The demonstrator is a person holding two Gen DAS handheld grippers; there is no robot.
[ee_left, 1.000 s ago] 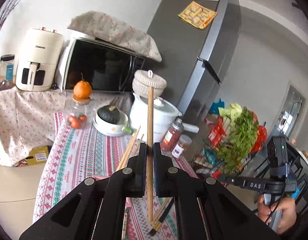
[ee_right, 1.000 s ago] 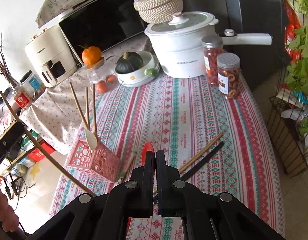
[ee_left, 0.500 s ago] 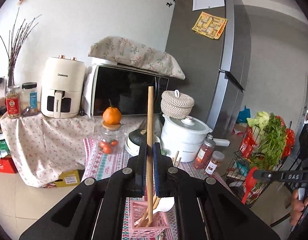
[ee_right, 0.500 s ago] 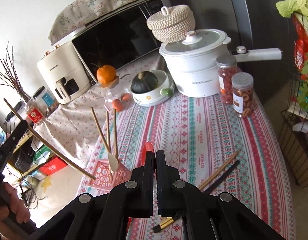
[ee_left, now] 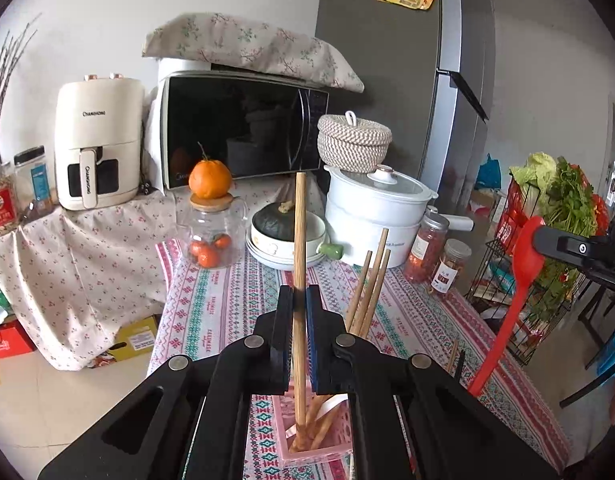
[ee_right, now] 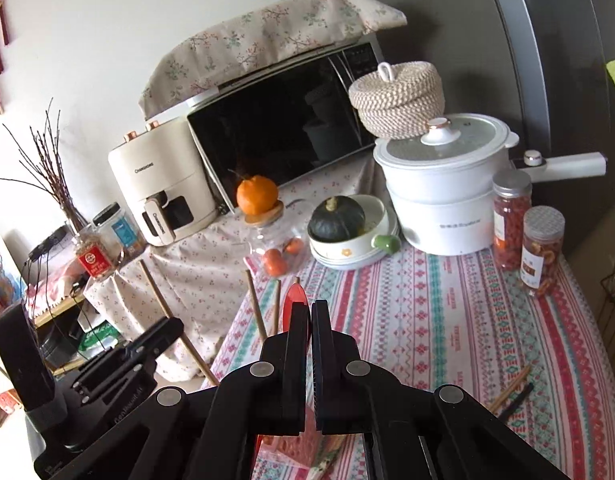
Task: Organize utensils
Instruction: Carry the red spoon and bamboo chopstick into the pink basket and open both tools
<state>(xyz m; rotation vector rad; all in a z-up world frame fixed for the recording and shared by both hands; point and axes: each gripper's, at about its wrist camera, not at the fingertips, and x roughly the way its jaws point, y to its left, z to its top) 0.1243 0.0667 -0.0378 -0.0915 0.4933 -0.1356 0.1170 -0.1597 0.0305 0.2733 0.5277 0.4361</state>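
My left gripper (ee_left: 298,300) is shut on a wooden chopstick (ee_left: 299,240), held upright with its lower end inside the pink perforated holder (ee_left: 307,446). Several other wooden chopsticks (ee_left: 371,280) and a white spoon stand in that holder. My right gripper (ee_right: 310,312) is shut on a red spoon (ee_right: 294,300), which also shows at the right of the left wrist view (ee_left: 515,292). The left gripper body shows low left in the right wrist view (ee_right: 119,364). A loose wooden chopstick and a black one (ee_right: 511,392) lie on the striped tablecloth.
On the table behind stand a white pot (ee_left: 375,216), a woven basket (ee_left: 353,142), two spice jars (ee_left: 439,252), a bowl with a dark squash (ee_left: 283,232) and a glass jar topped with an orange (ee_left: 209,220). A microwave (ee_left: 243,128) and air fryer (ee_left: 95,140) sit behind. A vegetable rack (ee_left: 547,240) stands right.
My left gripper has lowered the chopstick's end into the pink holder. My right gripper has come nearer the holder with the red spoon.
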